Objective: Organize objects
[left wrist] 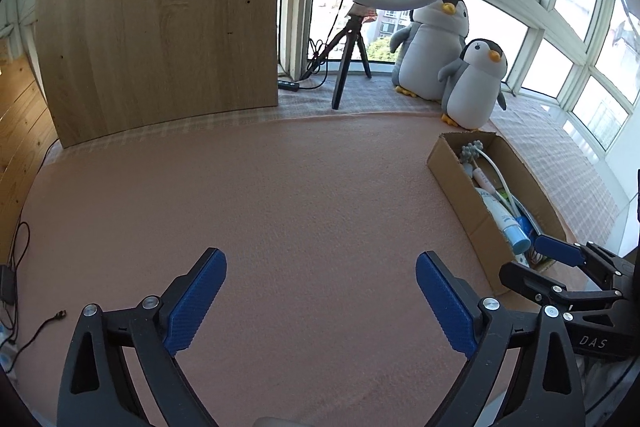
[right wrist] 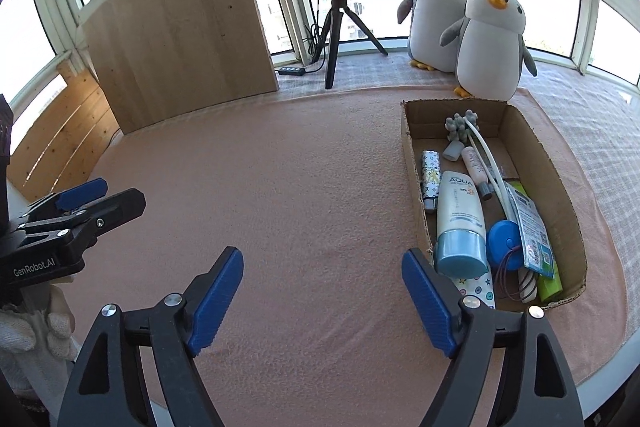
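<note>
A shallow cardboard box lies on the pink mat at the right and holds several toiletries. Among them are a white sunscreen tube with a blue cap, a round blue case, a patterned lipstick tube and a white stick with a grey flower head. My right gripper hangs open and empty just left of the box's near end. My left gripper is open and empty over bare mat. The box shows at the right of the left wrist view.
Two plush penguins stand behind the box. A ring light on a black tripod and an upright wooden board stand at the back. Cables lie off the mat's left edge. A gloved hand holds the left gripper.
</note>
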{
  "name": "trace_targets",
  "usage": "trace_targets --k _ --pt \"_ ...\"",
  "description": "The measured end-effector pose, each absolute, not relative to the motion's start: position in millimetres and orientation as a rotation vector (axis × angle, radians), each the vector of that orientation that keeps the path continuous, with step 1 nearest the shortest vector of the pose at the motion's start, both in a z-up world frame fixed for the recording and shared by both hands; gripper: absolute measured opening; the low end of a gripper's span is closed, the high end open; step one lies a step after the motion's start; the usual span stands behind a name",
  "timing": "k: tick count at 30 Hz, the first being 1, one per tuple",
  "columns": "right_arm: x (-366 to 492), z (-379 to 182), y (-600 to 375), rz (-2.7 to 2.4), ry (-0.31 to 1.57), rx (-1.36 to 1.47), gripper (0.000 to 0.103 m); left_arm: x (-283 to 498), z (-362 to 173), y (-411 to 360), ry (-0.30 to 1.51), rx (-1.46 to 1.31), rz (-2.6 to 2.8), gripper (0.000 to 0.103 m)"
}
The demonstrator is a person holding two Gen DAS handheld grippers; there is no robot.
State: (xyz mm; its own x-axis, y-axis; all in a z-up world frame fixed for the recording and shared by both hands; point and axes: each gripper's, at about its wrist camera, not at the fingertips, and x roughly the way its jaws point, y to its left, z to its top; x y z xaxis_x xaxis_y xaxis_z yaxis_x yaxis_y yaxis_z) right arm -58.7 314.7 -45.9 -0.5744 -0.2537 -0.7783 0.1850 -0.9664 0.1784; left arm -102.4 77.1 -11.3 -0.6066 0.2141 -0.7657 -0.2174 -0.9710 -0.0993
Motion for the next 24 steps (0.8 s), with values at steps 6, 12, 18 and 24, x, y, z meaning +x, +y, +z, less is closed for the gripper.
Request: trace_targets --k 6,12,18,24 --pt "-62 -45 292 -2.568 -0.102 1.281 0.079 -89 -14 49 -0.009 -1.275 2.655 0.098" --pt "-61 -43 274 -2.558 -0.095 1.270 0.079 -79 -16 22 -0.038 -1.291 2.683 0.100" --pt "-59 -45 263 -2.553 -0.108 1.270 0.079 -72 -20 3 -0.080 -1.296 2.695 0.100" --pt "-56 -48 256 -2.551 -0.108 1.280 0.079 -72 -26 -7 -0.086 -1.318 2.686 0.100"
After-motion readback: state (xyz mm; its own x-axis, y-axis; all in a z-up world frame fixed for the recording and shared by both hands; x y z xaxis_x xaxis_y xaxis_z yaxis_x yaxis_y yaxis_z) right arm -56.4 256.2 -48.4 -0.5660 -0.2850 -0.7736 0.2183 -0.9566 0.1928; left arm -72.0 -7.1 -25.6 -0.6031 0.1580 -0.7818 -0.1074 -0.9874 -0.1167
